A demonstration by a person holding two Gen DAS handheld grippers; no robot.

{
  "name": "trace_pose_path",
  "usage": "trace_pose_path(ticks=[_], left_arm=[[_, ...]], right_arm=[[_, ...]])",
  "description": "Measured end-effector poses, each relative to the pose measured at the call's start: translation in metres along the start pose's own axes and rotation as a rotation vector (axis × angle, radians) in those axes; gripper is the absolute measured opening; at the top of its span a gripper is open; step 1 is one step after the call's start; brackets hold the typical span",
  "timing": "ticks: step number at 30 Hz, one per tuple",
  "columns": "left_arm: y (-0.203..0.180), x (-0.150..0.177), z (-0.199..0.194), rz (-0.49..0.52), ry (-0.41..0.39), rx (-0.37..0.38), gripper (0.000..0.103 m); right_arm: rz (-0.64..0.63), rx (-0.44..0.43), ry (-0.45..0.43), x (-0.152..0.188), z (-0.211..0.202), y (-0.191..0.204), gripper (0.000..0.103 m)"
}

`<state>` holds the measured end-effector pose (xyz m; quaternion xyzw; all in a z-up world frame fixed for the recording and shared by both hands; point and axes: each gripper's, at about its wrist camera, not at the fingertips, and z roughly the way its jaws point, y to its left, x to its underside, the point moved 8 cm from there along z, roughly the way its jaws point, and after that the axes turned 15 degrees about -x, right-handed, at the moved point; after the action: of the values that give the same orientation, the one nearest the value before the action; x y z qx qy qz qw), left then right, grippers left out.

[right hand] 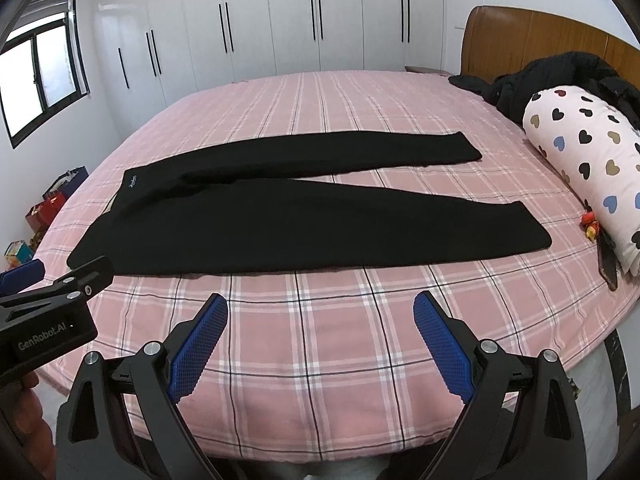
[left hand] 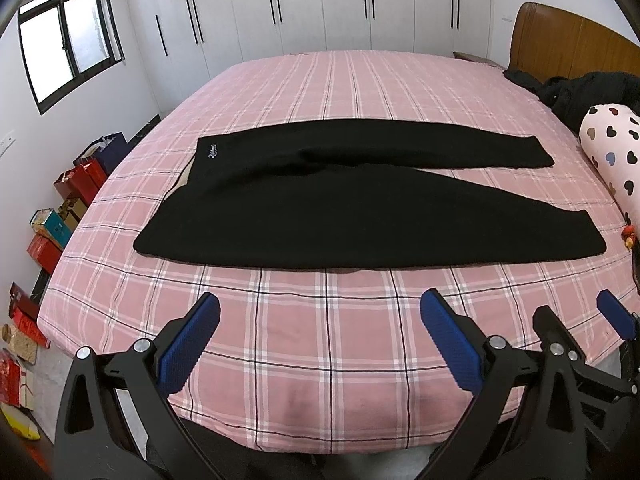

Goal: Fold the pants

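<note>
Evidently, no fold is yet made: the pants [left hand: 360, 208] are spread flat on the bed [left hand: 320, 320], while the left gripper [left hand: 320, 320] and right gripper [right hand: 320, 316] are held wide and empty.

Left gripper [left hand: 320, 308], jaws spread wide, blue pads [left hand: 188, 348] bare, hovering above the near edge of the bed [left hand: 320, 80], right gripper [right hand: 320, 308] just beside it, likewise spread wide, nothing held, both pointing forward across the bed.
</note>
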<state>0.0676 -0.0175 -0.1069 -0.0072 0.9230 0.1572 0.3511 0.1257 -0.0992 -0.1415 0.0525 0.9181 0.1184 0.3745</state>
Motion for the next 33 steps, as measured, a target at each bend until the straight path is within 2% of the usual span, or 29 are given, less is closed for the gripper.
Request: trace_pose_path(ticks=[6,14,16,18,22,24,27,29,33], left_arm=[[-0.009,0.001,0.020,0.023,0.028,-0.002,0.098],[-0.022,-0.019,0.063,0.009,0.064,-0.019,0.098],[-0.024,-0.029,0.072,-0.001,0.065,-0.005,0.098],[-0.024,-0.043,0.087,-0.032,0.074,0.052,0.098],[-0.002,-0.090,0.134,-0.120,0.129,0.186,0.098],[0.018,-0.119,0.164,-0.168,0.144,0.191,0.098],[0.055,-0.163,0.219,-0.218,0.161,0.098,0.098],[0.079,-0.192,0.266,-0.252,0.192,0.063,0.098],[0.123,-0.222,0.350,-0.333,0.269,-0.065,0.098]], right_arm=[[0.080,-0.043,0.060,0.004,0.026,-0.024,0.092],[0.121,0.006,0.092,-0.014,0.067,-0.077,0.092],[0.133,-0.008,0.103,-0.021,0.077,-0.088,0.092],[0.167,-0.045,0.108,-0.036,0.091,-0.110,0.092],[0.217,-0.061,0.096,-0.092,0.127,-0.187,0.092],[0.196,0.005,0.081,-0.132,0.149,-0.240,0.092],[0.124,0.105,0.087,-0.189,0.183,-0.305,0.092],[0.127,0.117,0.097,-0.221,0.206,-0.340,0.092],[0.158,0.118,0.094,-0.265,0.245,-0.389,0.092]])
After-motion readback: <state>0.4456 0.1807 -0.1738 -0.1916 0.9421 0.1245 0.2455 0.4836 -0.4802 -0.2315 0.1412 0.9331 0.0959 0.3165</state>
